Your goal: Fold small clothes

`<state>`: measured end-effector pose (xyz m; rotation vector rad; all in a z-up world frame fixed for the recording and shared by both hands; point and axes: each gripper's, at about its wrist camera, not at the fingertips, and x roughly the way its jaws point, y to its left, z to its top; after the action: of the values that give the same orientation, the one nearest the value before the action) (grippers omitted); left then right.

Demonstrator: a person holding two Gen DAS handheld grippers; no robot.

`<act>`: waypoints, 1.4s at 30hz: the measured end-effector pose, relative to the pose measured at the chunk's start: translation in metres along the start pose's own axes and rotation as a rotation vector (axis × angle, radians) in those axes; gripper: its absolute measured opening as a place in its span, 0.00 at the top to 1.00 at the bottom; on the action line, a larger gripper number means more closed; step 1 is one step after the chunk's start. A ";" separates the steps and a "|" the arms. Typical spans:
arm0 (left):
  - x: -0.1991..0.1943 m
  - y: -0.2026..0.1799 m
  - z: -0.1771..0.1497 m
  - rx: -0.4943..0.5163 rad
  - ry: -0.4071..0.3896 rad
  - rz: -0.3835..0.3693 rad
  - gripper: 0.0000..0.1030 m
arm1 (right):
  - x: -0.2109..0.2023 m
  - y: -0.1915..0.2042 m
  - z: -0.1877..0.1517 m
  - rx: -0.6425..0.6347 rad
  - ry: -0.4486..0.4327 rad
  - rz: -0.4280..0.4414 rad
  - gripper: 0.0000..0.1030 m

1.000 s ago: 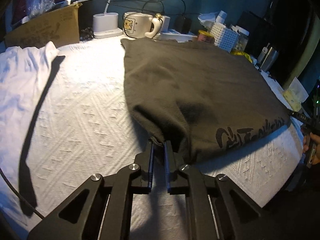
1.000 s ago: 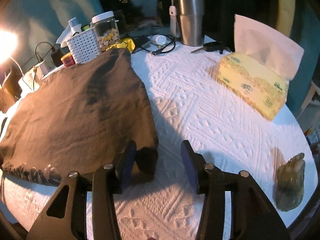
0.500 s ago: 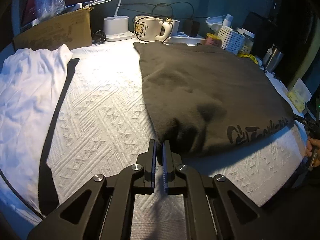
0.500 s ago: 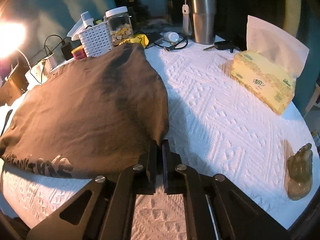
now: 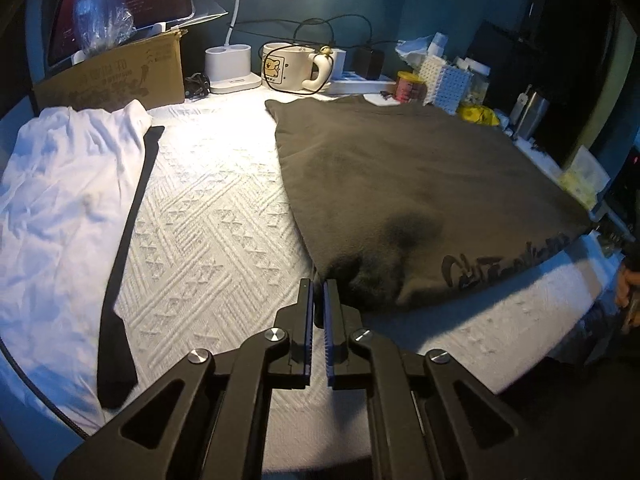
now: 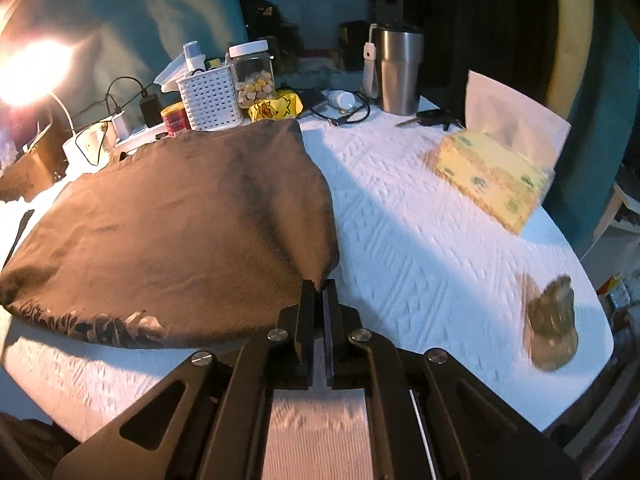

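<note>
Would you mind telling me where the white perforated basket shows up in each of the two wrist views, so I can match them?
Left wrist view: the white perforated basket stands at the upper right, behind the far edge of the dark garment.
Right wrist view: the basket stands at the upper left, again beyond the garment.
Shared landmark: the steel tumbler, to the basket's right in both.
</note>
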<state>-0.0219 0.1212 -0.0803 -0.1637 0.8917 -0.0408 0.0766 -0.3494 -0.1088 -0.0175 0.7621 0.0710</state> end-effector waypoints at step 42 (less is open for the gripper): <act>0.034 0.023 0.054 -0.031 -0.015 0.159 0.51 | 0.010 -0.018 0.024 0.026 0.015 -0.048 0.57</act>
<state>0.0411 0.1472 -0.0768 -0.1216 0.8886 0.1218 0.1019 -0.3654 -0.0982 -0.0116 0.7772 0.0149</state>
